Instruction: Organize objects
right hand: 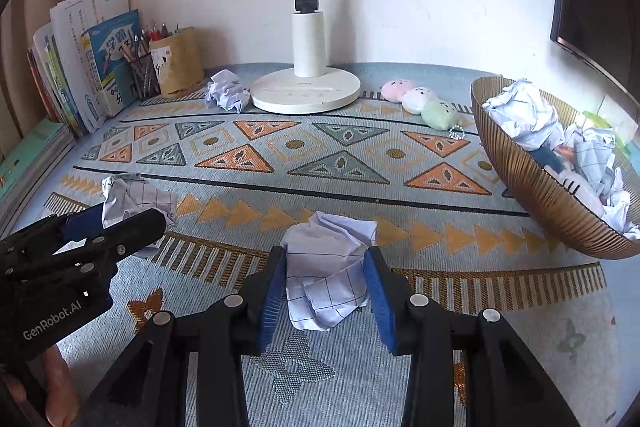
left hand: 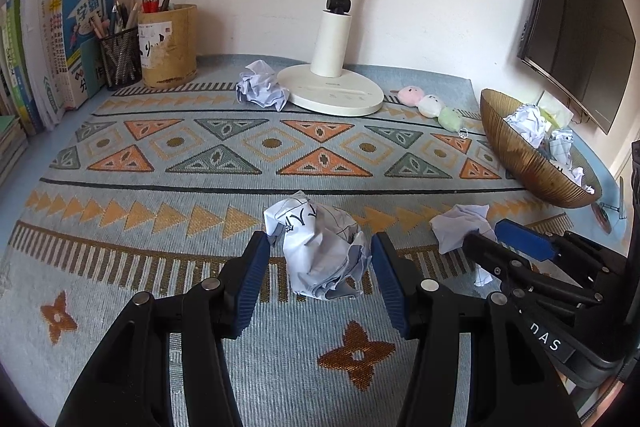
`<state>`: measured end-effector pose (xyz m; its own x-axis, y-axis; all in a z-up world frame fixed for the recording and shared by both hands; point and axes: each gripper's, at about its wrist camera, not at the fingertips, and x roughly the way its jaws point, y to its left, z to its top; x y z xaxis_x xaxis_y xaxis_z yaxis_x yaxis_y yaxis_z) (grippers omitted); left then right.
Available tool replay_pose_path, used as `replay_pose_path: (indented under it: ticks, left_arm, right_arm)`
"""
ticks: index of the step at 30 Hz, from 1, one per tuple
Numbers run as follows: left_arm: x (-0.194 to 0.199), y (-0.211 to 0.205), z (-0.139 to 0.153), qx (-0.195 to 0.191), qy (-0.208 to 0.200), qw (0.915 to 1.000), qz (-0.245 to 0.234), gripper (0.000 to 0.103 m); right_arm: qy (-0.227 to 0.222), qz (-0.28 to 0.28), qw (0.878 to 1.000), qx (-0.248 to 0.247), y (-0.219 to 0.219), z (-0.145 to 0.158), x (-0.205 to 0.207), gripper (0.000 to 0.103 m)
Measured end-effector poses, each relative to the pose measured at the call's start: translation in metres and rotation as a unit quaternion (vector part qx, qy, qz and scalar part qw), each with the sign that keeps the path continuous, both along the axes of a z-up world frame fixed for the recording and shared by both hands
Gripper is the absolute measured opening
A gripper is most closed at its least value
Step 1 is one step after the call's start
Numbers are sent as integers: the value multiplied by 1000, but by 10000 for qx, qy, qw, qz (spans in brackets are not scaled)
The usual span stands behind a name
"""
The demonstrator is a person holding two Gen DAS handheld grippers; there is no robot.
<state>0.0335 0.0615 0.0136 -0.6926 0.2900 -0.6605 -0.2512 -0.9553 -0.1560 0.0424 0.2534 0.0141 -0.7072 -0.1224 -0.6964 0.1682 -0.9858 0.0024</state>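
Three paper balls lie on the bench [left hand: 120,307]: the left tongs [left hand: 320,259] hold one paper ball [left hand: 324,251], the right tongs [right hand: 325,277] squeeze another paper ball [right hand: 328,267], and a third paper ball [left hand: 260,87] sits beside the lamp [left hand: 332,95].

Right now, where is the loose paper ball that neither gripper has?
In both views the paper ball lies at the back of the mat, against the lamp base, left of it and right of the pen cup.

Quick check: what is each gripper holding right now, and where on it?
The left gripper clamps a crumpled paper ball across its sides. The right gripper likewise clamps a crumpled grid paper.
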Motion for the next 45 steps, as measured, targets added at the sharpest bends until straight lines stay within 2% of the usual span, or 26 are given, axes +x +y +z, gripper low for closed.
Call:
replay_pose_path:
  ticks: [10, 13, 14, 17, 21, 25, 27, 28, 29, 32, 45]
  left_arm:
    - [3, 3, 2, -25, 47, 10000, -52, 51]
    - [5, 1, 5, 79, 128, 9998, -100, 51]
    - [5, 0, 6, 135, 140, 9998, -95, 51]
    - [6, -2, 7, 275, 126, 9993, -237, 51]
    - [5, 8, 5, 53, 69, 9995, -314, 51]
    - [8, 13, 6, -72, 120, 9991, -404, 53]
    - [9, 13, 6, -106, 134, 9991, -390, 54]
    - [8, 13, 6, -106, 117, 9991, -390, 54]
    - [7, 13, 5, -108, 92, 9992, -385, 54]
    - [6, 13, 4, -126, 72, 9991, -394, 54]
    - [7, 14, 5, -146, 98, 9990, -405, 54]
  right_arm:
    - [-80, 49, 9993, -371, 10, -1, 1, 41]
    - [-199, -25, 9986, -493, 14, -3, -3, 60]
    - [-206, -111, 9979, -599, 19, -3, -3, 63]
    - [-247, -175, 9955, -893, 29, -2, -3, 63]
    - [-529, -139, 9945, -888, 24, -5, -9, 63]
    - [-623, -213, 9972, -346, 7, -12, -16, 63]
    - [-624, -221, 9974, -297, 6, -13, -18, 63]
    - [-603, -239, 9975, -263, 5, -12, -18, 58]
    - [-598, -219, 9977, -250, 5, -12, -19, 52]
    - [-567, -164, 9979, -255, 6, -13, -18, 50]
    - [-528, -148, 9982, -251, 4, -13, -16, 50]
